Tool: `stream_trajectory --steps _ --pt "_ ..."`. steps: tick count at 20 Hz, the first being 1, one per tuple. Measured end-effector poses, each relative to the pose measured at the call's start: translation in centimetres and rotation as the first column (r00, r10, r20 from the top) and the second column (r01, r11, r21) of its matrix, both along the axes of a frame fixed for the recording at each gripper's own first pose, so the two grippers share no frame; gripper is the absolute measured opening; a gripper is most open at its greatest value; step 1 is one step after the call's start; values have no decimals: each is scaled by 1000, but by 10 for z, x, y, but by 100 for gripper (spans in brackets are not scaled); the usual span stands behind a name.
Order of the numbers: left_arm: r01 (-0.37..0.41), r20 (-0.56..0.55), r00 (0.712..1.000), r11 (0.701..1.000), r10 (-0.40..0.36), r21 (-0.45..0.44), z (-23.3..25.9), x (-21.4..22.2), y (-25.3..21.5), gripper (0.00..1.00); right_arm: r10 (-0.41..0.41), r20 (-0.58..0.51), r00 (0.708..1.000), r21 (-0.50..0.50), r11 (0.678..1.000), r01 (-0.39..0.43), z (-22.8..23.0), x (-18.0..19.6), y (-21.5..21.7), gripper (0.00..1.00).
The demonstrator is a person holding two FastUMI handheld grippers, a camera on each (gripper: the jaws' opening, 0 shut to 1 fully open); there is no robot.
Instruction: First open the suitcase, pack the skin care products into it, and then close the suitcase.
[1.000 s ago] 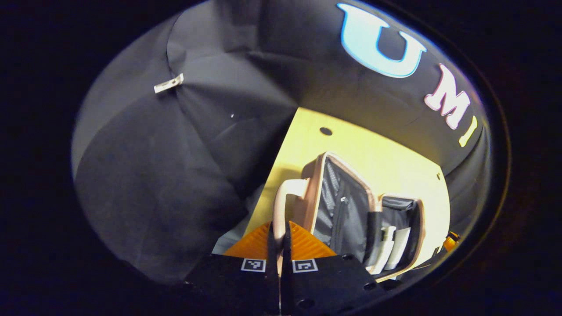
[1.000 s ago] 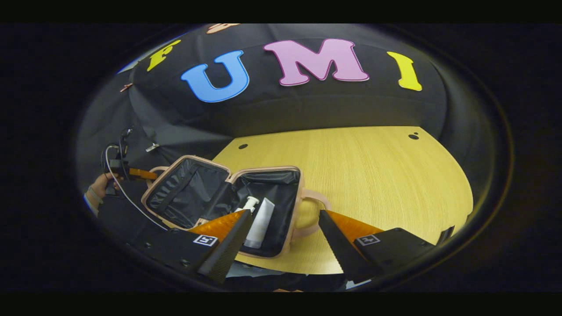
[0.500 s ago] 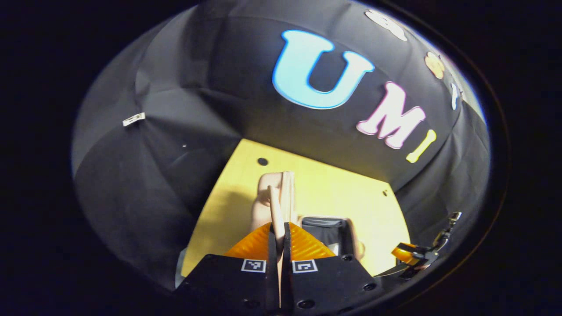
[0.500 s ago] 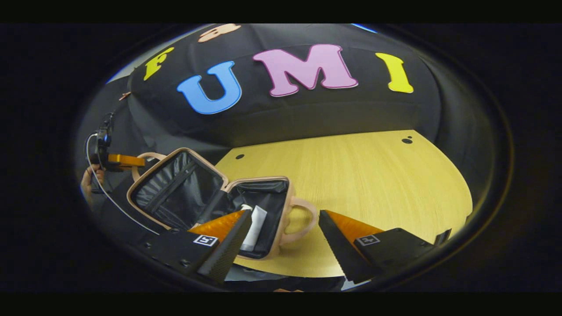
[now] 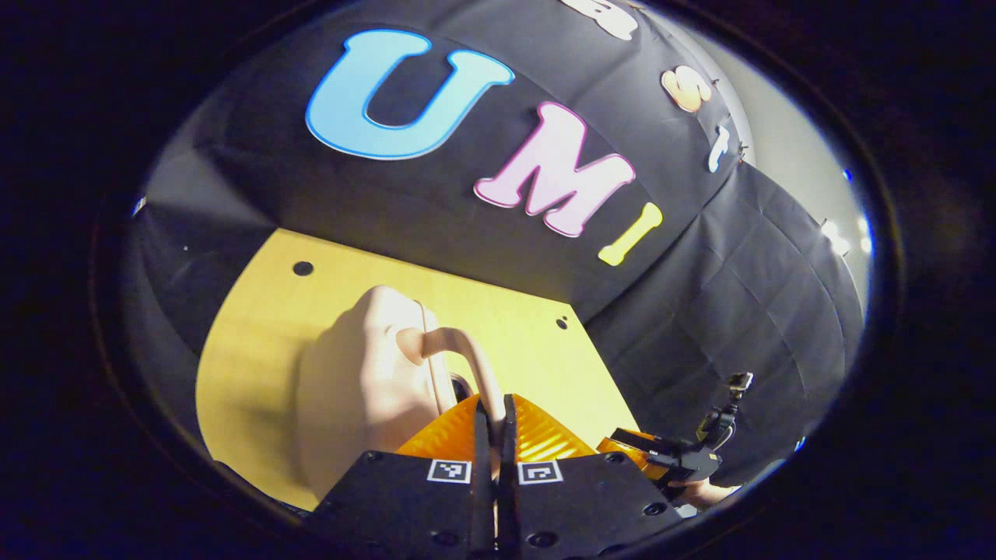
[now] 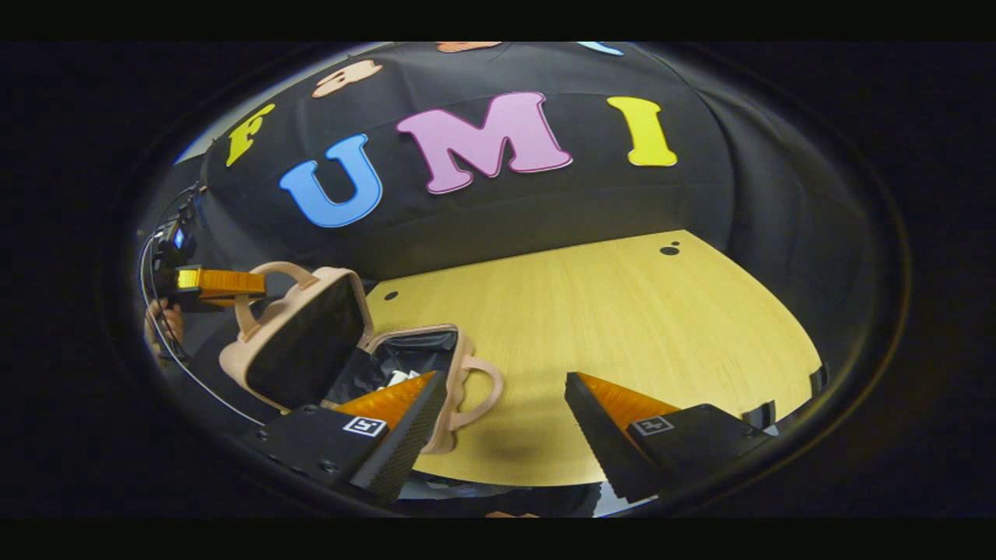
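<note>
Suitcase (image 6: 311, 350) sits on tabletop (image 6: 622, 327), lid (image 5: 358, 389) raised partway over base. Left gripper (image 5: 495, 412) has fingers clamped together on lid handle (image 5: 459, 358), likely to swing lid down and close. Right gripper (image 6: 498, 420) hovers just beside suitcase, fingers wide apart, holding nothing. White item inside base, probably skin care; can't confirm. No readable brand or label on suitcase.

Wide bare table (image 6: 622, 327) lies right of the half-raised suitcase lid (image 6: 299, 342).
</note>
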State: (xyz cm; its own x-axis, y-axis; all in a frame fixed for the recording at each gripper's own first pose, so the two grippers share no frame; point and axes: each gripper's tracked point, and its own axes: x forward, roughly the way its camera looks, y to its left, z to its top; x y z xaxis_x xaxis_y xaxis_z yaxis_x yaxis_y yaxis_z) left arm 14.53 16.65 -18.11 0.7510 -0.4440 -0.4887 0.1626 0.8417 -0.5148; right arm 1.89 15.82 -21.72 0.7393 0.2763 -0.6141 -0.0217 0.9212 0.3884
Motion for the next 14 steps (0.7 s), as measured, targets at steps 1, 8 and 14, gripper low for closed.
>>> stream_trajectory --steps 1,8,14 --pt "28 -17 999 1000 -28 5 -17 2 -24 7 -13 0 1000 -4 1000 13 2 -2 -9 98" --pt "210 -202 964 964 -176 161 -158 15 -132 7 -135 -3 991 -68 989 135 17 -33 -81 97" --pt "278 -231 949 913 -213 300 -193 12 -147 10 -144 32 989 -115 983 147 36 -47 -110 98"
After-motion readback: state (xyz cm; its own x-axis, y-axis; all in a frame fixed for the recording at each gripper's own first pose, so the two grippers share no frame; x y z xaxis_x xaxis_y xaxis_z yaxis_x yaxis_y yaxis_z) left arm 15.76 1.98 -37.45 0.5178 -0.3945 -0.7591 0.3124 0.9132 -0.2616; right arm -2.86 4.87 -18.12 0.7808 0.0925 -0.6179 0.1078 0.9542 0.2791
